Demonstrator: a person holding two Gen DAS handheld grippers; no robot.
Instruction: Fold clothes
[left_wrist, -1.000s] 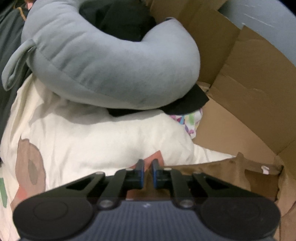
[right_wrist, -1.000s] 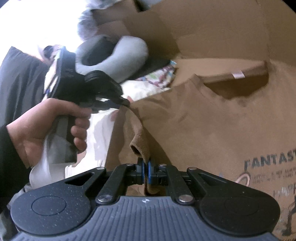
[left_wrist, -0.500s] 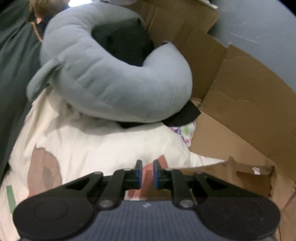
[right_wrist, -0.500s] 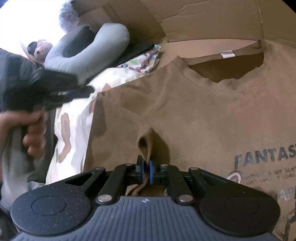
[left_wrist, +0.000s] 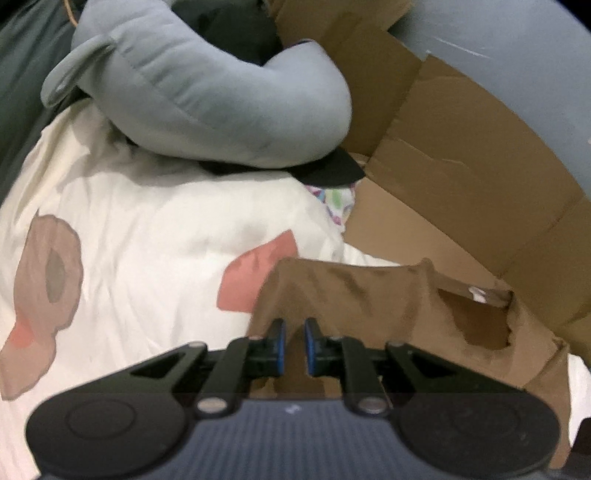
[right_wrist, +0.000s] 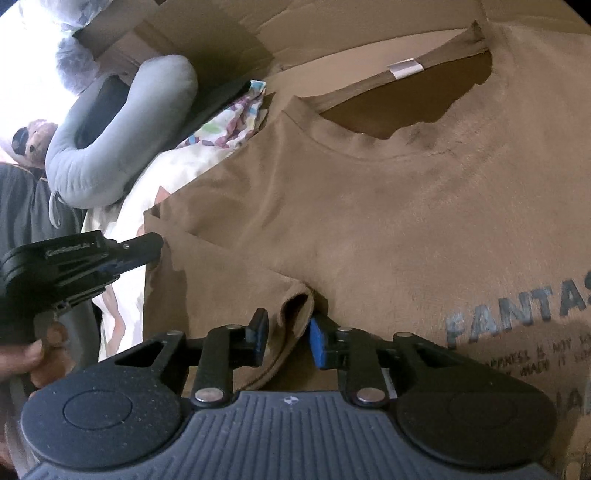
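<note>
right gripper (right_wrist: 287, 338) angled down, jaws opening

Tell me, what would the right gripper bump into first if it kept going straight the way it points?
Probably the brown T-shirt. The right gripper has opening jaws with a raised fold of that shirt standing between them, so the cloth is first in line. Depth is unclear.

Place: a home bedroom, by the look of it.
Bedding: a cream duvet with flower prints (left_wrist: 147, 236) is lying rumpled.
Pillow: a grey U-shaped cushion (left_wrist: 207, 85) is resting on it.
Toy: a teddy bear (right_wrist: 35, 138) is sitting behind.
Clutter: flattened cardboard boxes (left_wrist: 461, 177) are leaning alongside.
</note>
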